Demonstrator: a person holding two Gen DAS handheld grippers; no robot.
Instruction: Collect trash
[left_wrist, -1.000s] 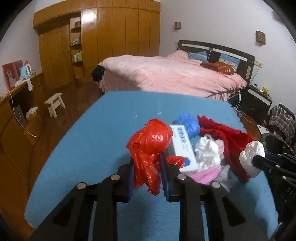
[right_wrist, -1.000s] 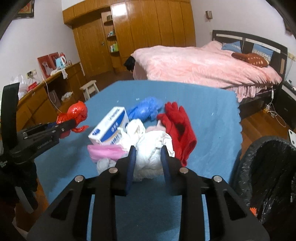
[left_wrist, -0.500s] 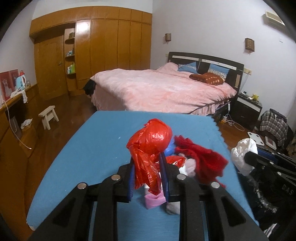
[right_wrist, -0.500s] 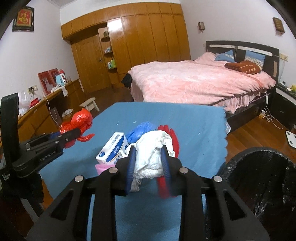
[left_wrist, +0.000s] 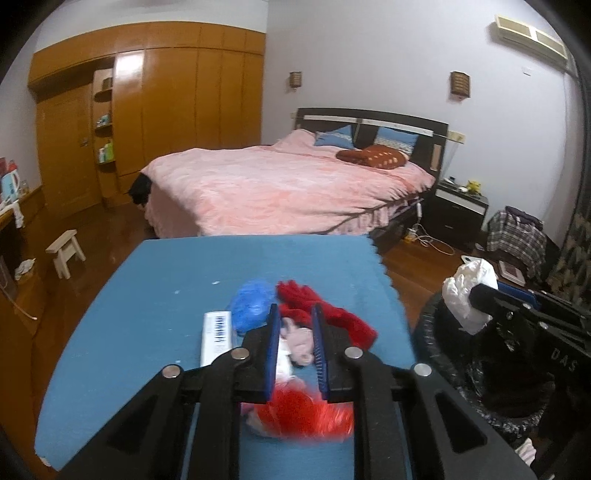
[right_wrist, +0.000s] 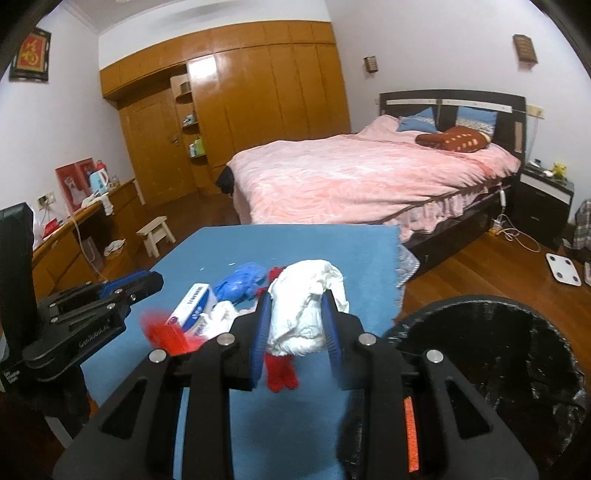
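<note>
Bedroom setting: a blue-covered worktop (left_wrist: 155, 317) stands before a pink bed (left_wrist: 280, 188), with a wooden wardrobe (right_wrist: 236, 110) on the far wall.

Left wrist view: the left gripper (left_wrist: 294, 334) has its blue-padded fingers (left_wrist: 272, 354) closing with only a narrow gap, and nothing sits between them. A blurred red plastic bag (left_wrist: 306, 413) shows below and behind the fingertips, clear of the pads; whether it is falling or lying on the cloth cannot be told. Beyond the fingers lie a white box (left_wrist: 216, 336), a blue bag (left_wrist: 253, 302), a red glove (left_wrist: 325, 314) and pink scraps (left_wrist: 301, 341).

Right wrist view: the right gripper (right_wrist: 295, 317) is clamped partway on a crumpled white wad (right_wrist: 306, 306), raised off the worktop. This view alone shows the left gripper from the side, at the left of the fingers, with the red blur beneath its tip. It also shows the full mouth of the black-lined bin (right_wrist: 491, 362), just right of the fingers.

The left view alone shows the white wad hanging above the bin's rim.
</note>
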